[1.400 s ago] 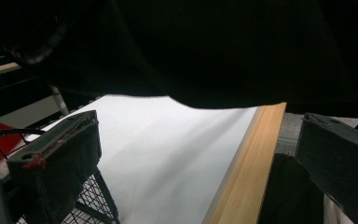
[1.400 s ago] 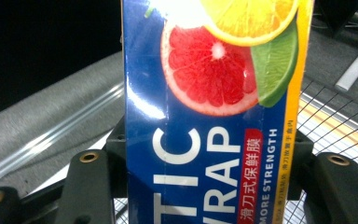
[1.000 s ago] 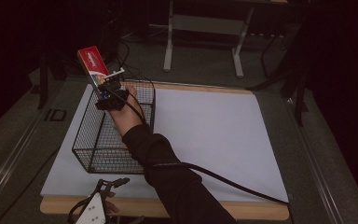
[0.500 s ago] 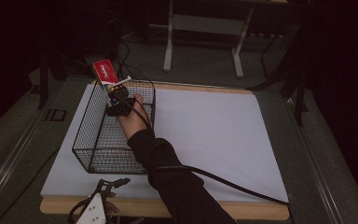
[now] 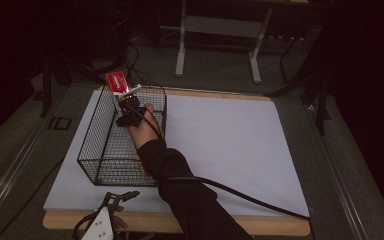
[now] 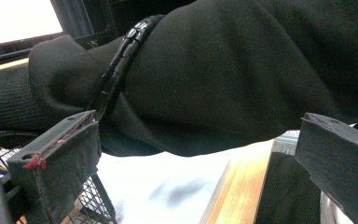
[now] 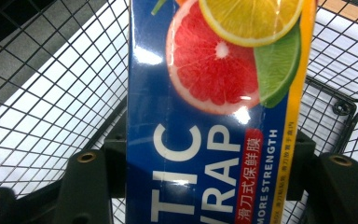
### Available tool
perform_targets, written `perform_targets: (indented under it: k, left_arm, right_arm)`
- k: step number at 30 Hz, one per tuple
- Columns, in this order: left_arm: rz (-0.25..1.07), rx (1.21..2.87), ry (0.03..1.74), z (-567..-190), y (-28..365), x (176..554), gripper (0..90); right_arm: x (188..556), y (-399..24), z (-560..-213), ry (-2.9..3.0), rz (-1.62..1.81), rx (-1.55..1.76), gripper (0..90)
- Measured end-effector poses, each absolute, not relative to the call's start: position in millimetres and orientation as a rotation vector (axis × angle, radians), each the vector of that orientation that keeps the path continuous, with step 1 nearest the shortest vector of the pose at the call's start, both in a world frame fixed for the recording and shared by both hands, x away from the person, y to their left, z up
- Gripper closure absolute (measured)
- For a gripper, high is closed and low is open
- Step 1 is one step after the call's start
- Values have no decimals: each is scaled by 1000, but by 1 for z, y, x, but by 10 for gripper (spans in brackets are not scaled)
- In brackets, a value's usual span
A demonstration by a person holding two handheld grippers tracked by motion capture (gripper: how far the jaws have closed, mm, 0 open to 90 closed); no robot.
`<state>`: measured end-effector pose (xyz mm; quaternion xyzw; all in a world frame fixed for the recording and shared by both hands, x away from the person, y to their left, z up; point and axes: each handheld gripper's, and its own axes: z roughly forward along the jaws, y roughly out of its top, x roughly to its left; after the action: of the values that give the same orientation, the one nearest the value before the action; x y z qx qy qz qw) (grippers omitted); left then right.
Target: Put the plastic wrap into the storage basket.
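Note:
A long blue plastic-wrap box (image 7: 209,116) printed with citrus slices stands between my right gripper's (image 7: 213,158) jaws, which are shut on it. From above, the box's red end (image 5: 117,83) sticks up over the far end of a black wire basket (image 5: 91,131), with the right gripper (image 5: 128,102) and hand inside the basket's far part. Basket mesh (image 7: 51,93) lies behind the box. My left gripper (image 5: 119,196) rests at the table's front edge, just in front of the basket. It is open and holds nothing (image 6: 196,149); a dark sleeve (image 6: 223,79) crosses beyond it.
A large white sheet (image 5: 230,140) covers the wooden table (image 5: 260,226). The right gripper's black cable (image 5: 240,192) trails across the sheet to the right. Metal stand legs (image 5: 180,55) rise on the floor behind the table.
The right gripper has carried the box rightward and down, from above the basket's far left corner to low over its far end. The left gripper has stayed put.

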<state>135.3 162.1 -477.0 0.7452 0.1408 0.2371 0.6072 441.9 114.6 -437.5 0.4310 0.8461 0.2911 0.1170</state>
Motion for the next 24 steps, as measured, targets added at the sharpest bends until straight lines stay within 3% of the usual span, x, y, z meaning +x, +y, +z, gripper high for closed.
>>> perform_targets:
  k: [20, 24]
  left_arm:
    - [545, 1733, 315, -478, 160, 136, 6]
    - [543, 1734, 315, -478, 160, 136, 6]
  right_arm:
    - [439, 115, -443, 2509, 836, 1169, 331]
    - [438, 111, -440, 2516, 878, 1167, 285]
